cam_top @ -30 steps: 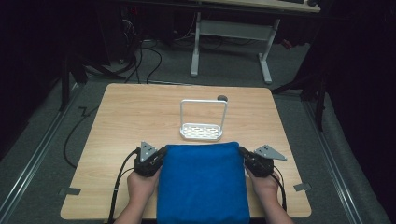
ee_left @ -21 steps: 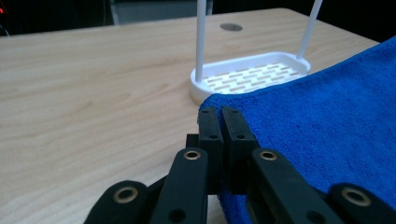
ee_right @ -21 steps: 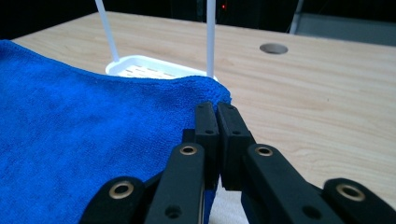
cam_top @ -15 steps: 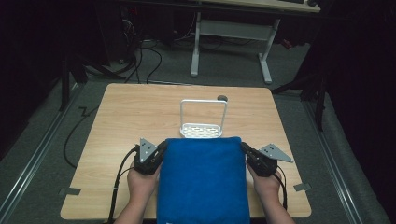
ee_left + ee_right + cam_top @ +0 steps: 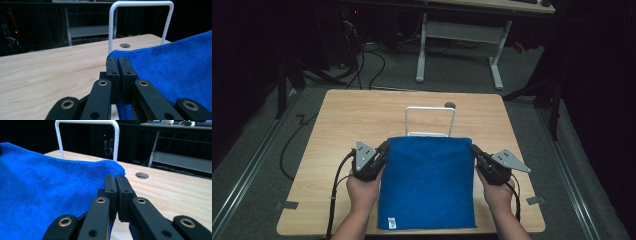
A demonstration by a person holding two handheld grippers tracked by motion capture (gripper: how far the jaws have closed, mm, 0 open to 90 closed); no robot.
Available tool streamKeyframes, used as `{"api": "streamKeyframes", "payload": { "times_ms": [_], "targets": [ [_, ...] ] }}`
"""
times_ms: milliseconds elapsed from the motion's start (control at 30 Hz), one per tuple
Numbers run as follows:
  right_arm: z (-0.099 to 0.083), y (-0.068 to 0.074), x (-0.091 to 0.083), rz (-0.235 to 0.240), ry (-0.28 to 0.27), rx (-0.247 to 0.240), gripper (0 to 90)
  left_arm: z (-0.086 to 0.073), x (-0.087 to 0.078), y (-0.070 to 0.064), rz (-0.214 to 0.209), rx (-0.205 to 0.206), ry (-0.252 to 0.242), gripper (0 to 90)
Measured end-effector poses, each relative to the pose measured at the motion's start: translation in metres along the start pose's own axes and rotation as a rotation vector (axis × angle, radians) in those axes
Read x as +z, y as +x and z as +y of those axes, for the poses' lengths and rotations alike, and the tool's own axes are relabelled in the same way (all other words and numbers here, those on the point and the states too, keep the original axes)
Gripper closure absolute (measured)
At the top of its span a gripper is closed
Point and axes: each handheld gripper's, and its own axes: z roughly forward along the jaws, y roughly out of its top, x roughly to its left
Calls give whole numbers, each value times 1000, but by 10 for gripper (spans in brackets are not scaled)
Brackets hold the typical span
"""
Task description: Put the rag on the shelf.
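The left tool (image 5: 382, 150) has its two black jaws pressed together on the far left corner of the blue towel (image 5: 428, 182); in the left gripper view the same tool (image 5: 118, 63) pinches the folded hem, with only the thickness of the cloth between the pads. The right tool (image 5: 475, 152) is clamped likewise on the far right corner, and in the right gripper view its jaws (image 5: 116, 181) close on the rounded edge of the towel (image 5: 45, 195). Each tool is held by a hand: the left hand (image 5: 362, 189) comes in from the near edge at the left of the towel, the right hand (image 5: 498, 195) at the right. A grey three-cornered plate sits on top of each tool, and a black cable trails from each toward the near edge.

The towel lies spread between the two tools on the near half of the surface (image 5: 357, 117), its far edge raised a little where the corners are gripped, and its near edge reaching the near rim of the surface. A small white label (image 5: 391, 222) shows at its near left corner. In the left gripper view the towel (image 5: 175, 72) lies to the right of the jaws.

Just beyond the towel's far edge stands a white wire rack (image 5: 430, 120), its upright loop rising above the cloth; the towel covers its base. Farther still, a small round hole (image 5: 450, 105) is set in the surface near the far edge.
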Motion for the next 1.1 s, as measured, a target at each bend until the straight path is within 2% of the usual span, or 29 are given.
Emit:
{"api": "streamKeyframes", "payload": {
  "times_ms": [100, 433, 667, 933, 1100],
  "targets": [
    [7, 1, -1, -9, -24, -6, 884, 5, -3, 0, 8, 6, -27, 881],
    [40, -1, -6, -26, -122, -10, 885, 38, -9, 5, 19, 29, -111, 883],
    [56, -2, -6, -39, -170, -14, 885, 57, -11, 7, 35, 42, -169, 884],
    [66, -4, -1, -51, -196, -9, 884, 67, -4, 10, 44, 51, -204, 884],
    [77, -8, 6, -59, -199, -29, 884, 81, 4, 16, 49, 59, -213, 884]
  ]
}}
